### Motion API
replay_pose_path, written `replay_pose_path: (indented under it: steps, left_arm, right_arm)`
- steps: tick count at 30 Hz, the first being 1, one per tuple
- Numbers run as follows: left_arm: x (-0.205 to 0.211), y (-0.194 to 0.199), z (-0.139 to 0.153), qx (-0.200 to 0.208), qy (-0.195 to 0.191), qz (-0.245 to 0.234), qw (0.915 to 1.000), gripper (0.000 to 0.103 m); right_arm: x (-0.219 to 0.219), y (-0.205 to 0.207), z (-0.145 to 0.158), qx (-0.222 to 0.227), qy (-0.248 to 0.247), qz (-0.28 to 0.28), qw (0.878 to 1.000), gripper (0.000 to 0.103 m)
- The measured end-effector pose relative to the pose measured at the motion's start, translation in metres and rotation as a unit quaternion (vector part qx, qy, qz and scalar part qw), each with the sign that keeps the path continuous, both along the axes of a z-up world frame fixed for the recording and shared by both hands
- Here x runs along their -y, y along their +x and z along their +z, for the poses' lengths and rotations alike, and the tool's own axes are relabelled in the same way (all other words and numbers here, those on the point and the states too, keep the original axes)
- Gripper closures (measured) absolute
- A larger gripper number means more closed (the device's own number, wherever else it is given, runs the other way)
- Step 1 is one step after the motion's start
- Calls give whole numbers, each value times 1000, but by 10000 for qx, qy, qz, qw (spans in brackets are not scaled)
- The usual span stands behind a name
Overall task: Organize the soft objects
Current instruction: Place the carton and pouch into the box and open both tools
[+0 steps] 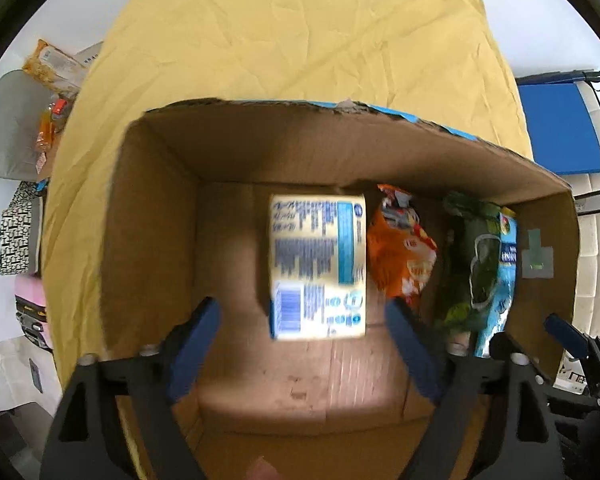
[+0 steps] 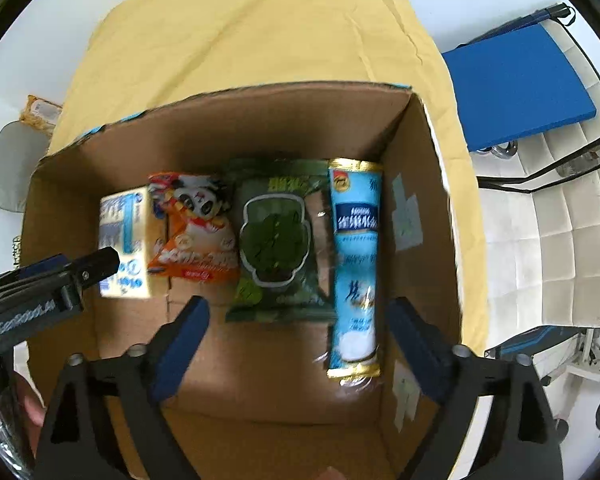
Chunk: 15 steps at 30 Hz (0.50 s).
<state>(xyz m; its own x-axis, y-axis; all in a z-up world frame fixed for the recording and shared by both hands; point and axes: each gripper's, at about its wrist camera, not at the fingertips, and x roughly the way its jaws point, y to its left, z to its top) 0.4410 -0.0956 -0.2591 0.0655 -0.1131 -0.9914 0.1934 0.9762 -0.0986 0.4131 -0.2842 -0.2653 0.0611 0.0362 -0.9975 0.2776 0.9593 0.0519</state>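
An open cardboard box (image 1: 152,216) (image 2: 420,184) sits on a yellow cloth. Inside lie a cream and blue pack (image 1: 318,266) (image 2: 126,240), an orange panda snack bag (image 1: 404,252) (image 2: 194,228), a green leafy bag (image 1: 472,264) (image 2: 278,236) and a light blue packet (image 1: 504,280) (image 2: 354,264), side by side. My left gripper (image 1: 304,316) is open and empty above the cream pack; it also shows at the left of the right wrist view (image 2: 88,270). My right gripper (image 2: 296,316) is open and empty above the green bag and blue packet.
The yellow cloth (image 1: 300,32) (image 2: 240,32) covers the table beyond the box. A blue panel (image 1: 560,128) (image 2: 516,84) stands at the right. A snack pack (image 1: 52,66) (image 2: 40,114) and a grey chair (image 1: 12,128) are at the left.
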Motion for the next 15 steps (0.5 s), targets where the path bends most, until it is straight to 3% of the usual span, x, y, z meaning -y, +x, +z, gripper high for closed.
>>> replay_pose_path:
  steps: [5, 15]
  left_arm:
    - [-12, -30, 16, 240, 211, -45, 9995, 7]
    - [-18, -65, 50, 530, 183, 68, 9984, 7]
  right_arm:
    - [-15, -21, 11, 38, 47, 81, 9999, 0]
    - [-34, -64, 54, 280, 14, 201, 9994, 0]
